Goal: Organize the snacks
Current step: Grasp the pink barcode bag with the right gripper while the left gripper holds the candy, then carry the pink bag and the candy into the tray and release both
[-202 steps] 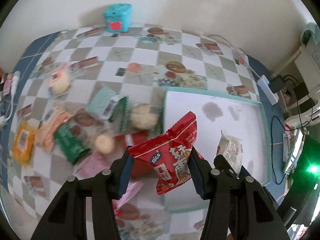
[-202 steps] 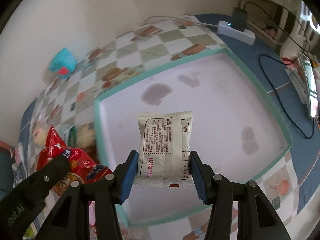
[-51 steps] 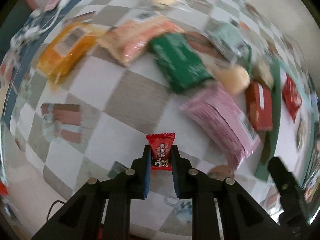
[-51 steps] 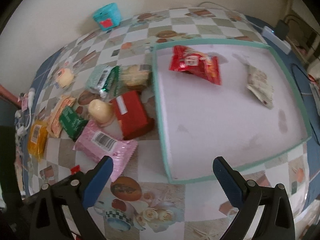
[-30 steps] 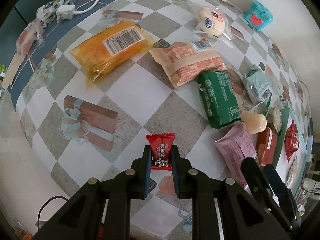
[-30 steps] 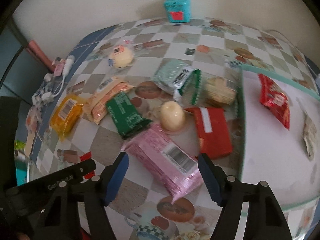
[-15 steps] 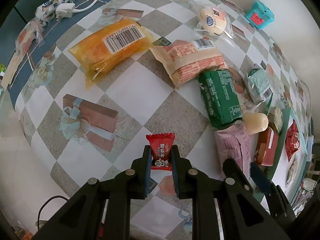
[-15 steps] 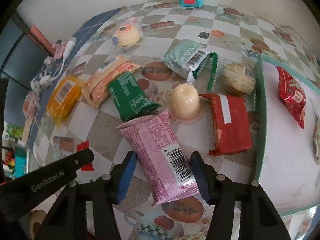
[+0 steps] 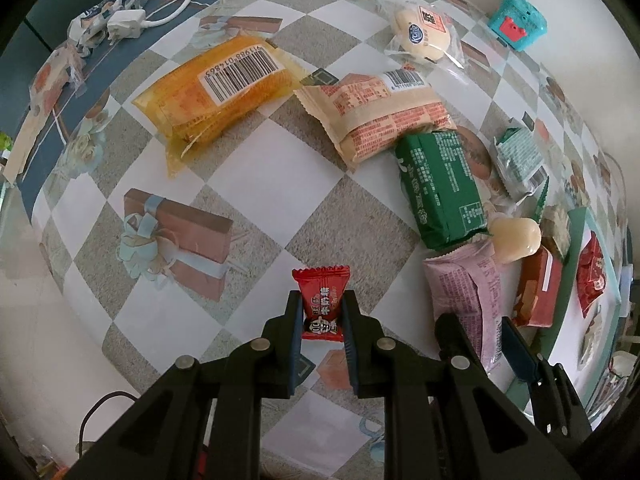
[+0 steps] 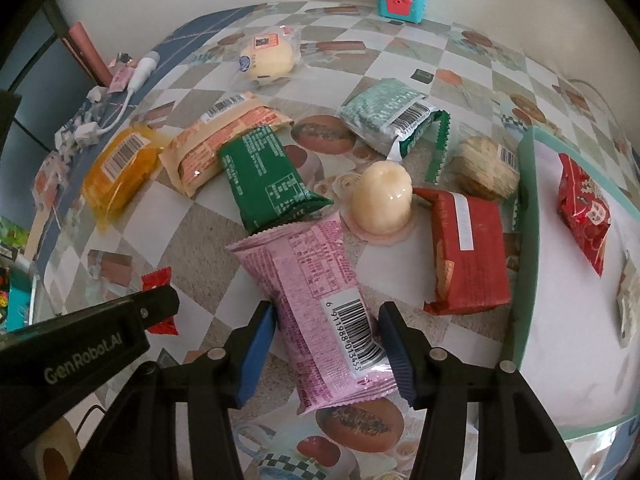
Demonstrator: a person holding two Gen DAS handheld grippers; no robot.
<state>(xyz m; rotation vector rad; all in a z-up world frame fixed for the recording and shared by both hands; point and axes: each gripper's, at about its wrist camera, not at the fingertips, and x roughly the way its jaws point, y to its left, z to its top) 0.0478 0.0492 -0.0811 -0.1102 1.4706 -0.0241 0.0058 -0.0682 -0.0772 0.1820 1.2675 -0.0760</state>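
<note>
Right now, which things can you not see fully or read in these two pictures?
- Pink packet: near end hidden behind the right gripper, right wrist view.
- White packet in the tray: cut off by the picture's edge.
- Red candy: lower part hidden between the left gripper fingers, left wrist view.

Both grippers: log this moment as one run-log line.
left gripper: shut on small red candy | right gripper: jaws just closing, pads on pink packet | tray: two snacks inside
</note>
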